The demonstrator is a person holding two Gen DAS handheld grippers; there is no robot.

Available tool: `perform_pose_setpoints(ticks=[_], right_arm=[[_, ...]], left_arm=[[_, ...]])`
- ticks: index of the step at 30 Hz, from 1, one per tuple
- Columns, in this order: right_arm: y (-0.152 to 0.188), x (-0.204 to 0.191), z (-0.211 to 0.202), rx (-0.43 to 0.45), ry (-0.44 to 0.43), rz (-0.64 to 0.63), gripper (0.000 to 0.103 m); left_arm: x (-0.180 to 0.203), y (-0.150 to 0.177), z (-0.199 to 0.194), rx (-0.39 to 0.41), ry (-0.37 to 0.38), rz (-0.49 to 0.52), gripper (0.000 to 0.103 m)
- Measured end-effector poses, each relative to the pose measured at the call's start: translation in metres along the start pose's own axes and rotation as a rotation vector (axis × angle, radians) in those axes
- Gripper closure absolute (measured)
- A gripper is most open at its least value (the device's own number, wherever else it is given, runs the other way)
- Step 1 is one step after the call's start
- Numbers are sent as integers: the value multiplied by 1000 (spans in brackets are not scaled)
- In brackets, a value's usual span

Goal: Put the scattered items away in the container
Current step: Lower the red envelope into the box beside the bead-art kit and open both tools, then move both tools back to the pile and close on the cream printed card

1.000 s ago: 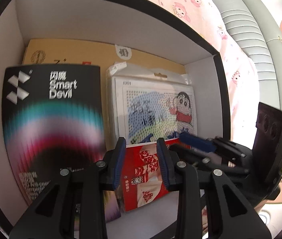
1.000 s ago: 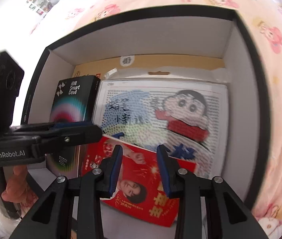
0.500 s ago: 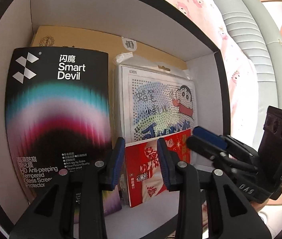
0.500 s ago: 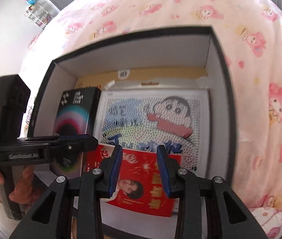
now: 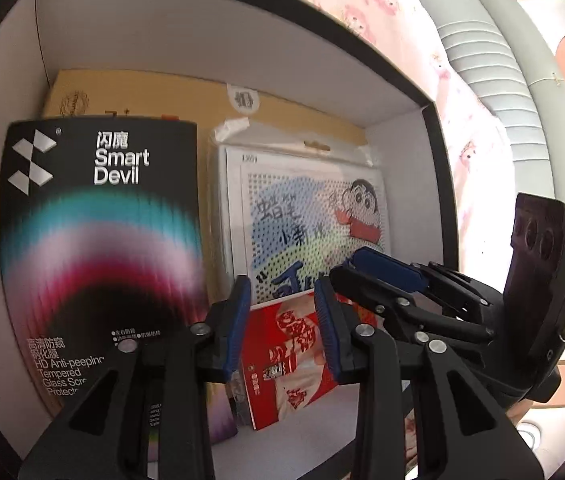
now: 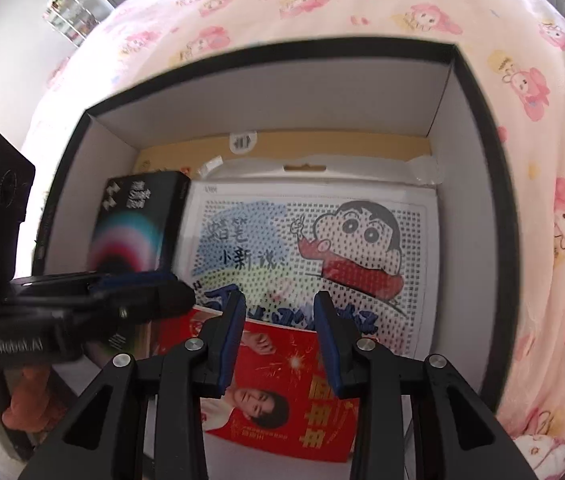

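1. Both claws hover above the open box [image 6: 478,128], each with its blue pads spread apart and nothing pinched between them: the left gripper [image 5: 284,322] sits at 6 o'clock of its own view, the right gripper [image 6: 280,334] likewise in its own.
2. At 9 o'clock inside the box lies the black Smart Devil screen-protector pack [image 5: 98,240], flat on the floor of the box, its lower end hidden behind the left claw.
3. Beneath it, toward 12 o'clock, a tan cardboard sheet [image 5: 154,92] shows along the far wall (with a round white sticker on it).
4. Just beside the black pack, toward 3 o'clock, lies the cartoon bead-board pack [image 6: 322,248] in its clear sleeve.
5. A red envelope pack [image 6: 282,400] overlaps the bead-board's near edge at 6 o'clock, seen through the gap of each claw.
6. Outside the box, at 3 o'clock, spreads a pink cartoon-print bedsheet [image 6: 554,220].
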State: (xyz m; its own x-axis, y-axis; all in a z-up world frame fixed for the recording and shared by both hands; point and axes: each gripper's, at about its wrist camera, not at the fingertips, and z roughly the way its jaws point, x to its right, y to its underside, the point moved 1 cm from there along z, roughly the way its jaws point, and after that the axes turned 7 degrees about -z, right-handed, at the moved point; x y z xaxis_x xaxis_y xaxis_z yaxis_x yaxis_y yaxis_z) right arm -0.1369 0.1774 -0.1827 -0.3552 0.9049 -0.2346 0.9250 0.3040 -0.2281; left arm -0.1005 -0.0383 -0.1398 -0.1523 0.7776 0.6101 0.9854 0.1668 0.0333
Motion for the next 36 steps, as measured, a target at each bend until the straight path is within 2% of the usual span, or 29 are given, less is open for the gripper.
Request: perform_pose_setpoints(ticks=[3, 6, 9, 11, 14, 17, 19, 21, 23, 25, 28, 29, 31, 32, 33, 34, 35, 36], right_arm=[[7, 0, 1, -10, -16, -5, 71], [15, 2, -5, -7, -32, 0, 71], [15, 5, -12, 29, -11, 7, 71], [12, 7, -15, 51, 10, 16, 71], [8, 9, -7, 15, 4, 44, 71], [11, 4, -5, 4, 23, 18, 69], [15, 1, -6, -5, -1, 13, 67], [18, 3, -12, 5, -1, 24, 67], [20, 2, -23, 41, 27, 29, 67], [21, -5, -40, 95, 75, 18, 67], [26, -21, -69, 174, 102, -2, 65], [26, -26, -79, 197, 112, -8, 65], [28, -30, -100, 243, 135, -32, 64], [23, -35, -108, 262, 133, -47, 64], [14, -47, -112, 276, 127, -63, 64], [16, -56, -118, 285, 121, -85, 64], [15, -69, -120, 292, 112, -110, 64], [13, -79, -121, 297, 98, -142, 64]], left_arm=[[-1, 5, -5, -9, 3, -1, 71], [2, 8, -3, 14, 13, 17, 71], [5, 5, -5, 42, -24, 28, 71], [4, 4, -1, 26, -48, 28, 70], [6, 7, -1, 3, -47, 34, 70], [6, 14, -2, -20, -33, 47, 70], [6, 15, -5, -17, -20, 53, 70], [12, 15, -12, 35, -53, 86, 70], [25, 20, -27, 145, -141, 165, 70], [40, 30, -46, 233, -177, 238, 69], [54, 49, -75, 320, -122, 271, 64], [43, 48, -83, 342, -111, 274, 63], [51, 56, -99, 390, -116, 286, 61], [76, 42, -72, 414, -127, 290, 61], [81, 48, -74, 440, -136, 293, 61], [80, 55, -86, 468, -139, 289, 61], [72, 53, -61, 488, -138, 283, 61], [71, 55, -73, 508, -138, 274, 61]])
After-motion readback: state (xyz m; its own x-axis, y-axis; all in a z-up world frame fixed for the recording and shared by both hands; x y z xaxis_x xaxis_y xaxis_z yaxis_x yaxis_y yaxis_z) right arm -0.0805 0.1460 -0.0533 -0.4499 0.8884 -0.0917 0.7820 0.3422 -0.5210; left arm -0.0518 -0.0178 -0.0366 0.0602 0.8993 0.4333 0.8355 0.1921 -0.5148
